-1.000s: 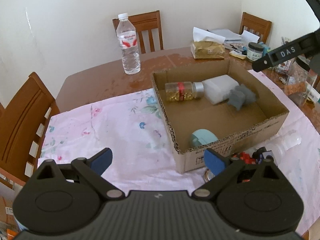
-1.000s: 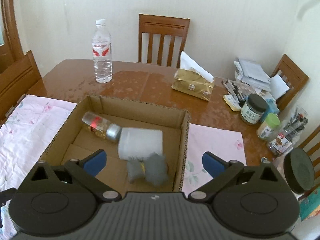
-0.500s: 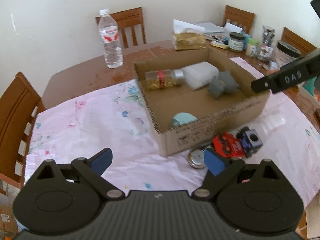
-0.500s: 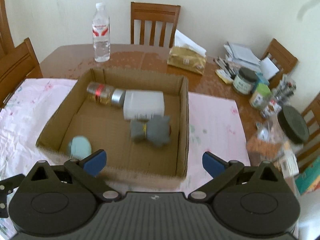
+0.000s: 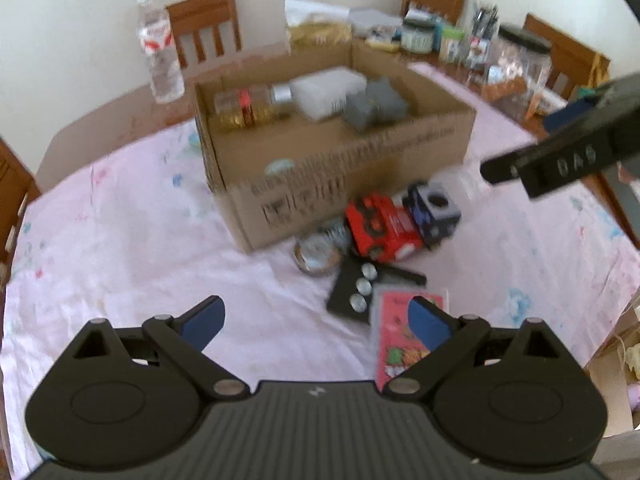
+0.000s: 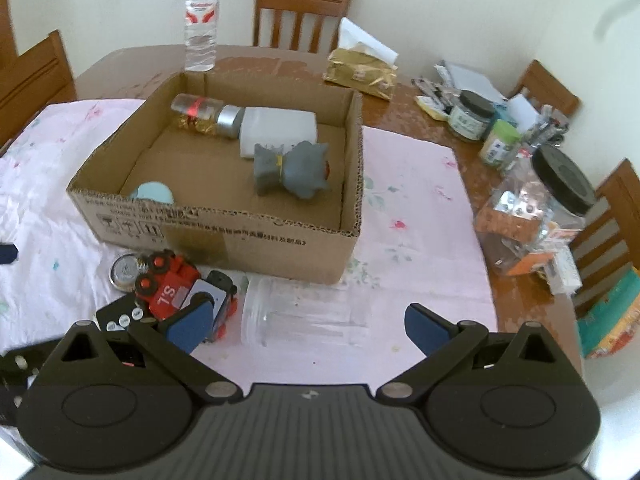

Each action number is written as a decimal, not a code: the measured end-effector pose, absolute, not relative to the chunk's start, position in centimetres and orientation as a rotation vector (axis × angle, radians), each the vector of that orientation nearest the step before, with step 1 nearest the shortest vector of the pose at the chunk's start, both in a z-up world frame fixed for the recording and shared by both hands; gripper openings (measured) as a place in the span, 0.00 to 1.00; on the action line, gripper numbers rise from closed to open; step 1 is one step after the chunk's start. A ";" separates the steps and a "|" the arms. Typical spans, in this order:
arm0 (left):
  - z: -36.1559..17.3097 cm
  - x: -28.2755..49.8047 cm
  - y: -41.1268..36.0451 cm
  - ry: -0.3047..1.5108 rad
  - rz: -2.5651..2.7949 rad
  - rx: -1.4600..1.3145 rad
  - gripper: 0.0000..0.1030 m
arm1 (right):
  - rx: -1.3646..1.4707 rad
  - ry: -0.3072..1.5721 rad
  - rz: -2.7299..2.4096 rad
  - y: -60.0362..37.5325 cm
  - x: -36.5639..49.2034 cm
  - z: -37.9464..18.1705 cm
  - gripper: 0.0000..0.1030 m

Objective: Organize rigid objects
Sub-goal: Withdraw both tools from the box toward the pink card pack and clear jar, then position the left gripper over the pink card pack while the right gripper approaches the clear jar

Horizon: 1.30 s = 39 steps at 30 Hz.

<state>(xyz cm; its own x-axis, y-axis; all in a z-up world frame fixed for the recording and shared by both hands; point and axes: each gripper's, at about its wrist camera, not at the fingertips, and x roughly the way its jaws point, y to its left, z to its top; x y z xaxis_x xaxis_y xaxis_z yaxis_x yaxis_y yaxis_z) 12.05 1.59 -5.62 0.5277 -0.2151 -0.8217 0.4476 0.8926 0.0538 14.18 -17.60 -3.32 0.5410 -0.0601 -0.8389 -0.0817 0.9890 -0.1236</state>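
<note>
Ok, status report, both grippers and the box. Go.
Both hand-held grippers, left and right, open, empty. Box holds four items. Red toy, clear jar and others still outside. Nothing blocking.

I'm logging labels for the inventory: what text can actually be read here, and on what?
"DAS": on the right tongs' arm.
"S.L", seen upside down: on the red toy train.
Cardboard box: printed line and symbols, too small to read.
Water bottle: red label, unreadable.
Jars: labels blurred.
</note>
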 end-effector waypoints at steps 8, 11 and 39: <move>-8.9 9.4 -1.1 1.048 -0.341 0.240 0.95 | -0.169 1.002 0.125 -19.7 14.7 -3.9 1.00; -10.1 8.8 -1.5 1.077 -0.297 0.255 0.95 | -0.168 1.001 0.146 -20.2 14.9 -3.9 1.00; -10.4 10.6 5.7 1.087 -0.177 0.191 0.98 | -0.127 1.034 0.089 -18.7 16.3 -6.8 1.00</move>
<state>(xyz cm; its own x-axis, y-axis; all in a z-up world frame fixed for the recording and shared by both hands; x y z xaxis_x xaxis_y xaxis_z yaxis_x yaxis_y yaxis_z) 10.63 5.67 -10.44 0.4541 -0.0483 -0.8896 0.2356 0.9695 0.0676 16.31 -18.72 -6.78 0.5089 0.0136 -0.8607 -0.1332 0.9891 -0.0631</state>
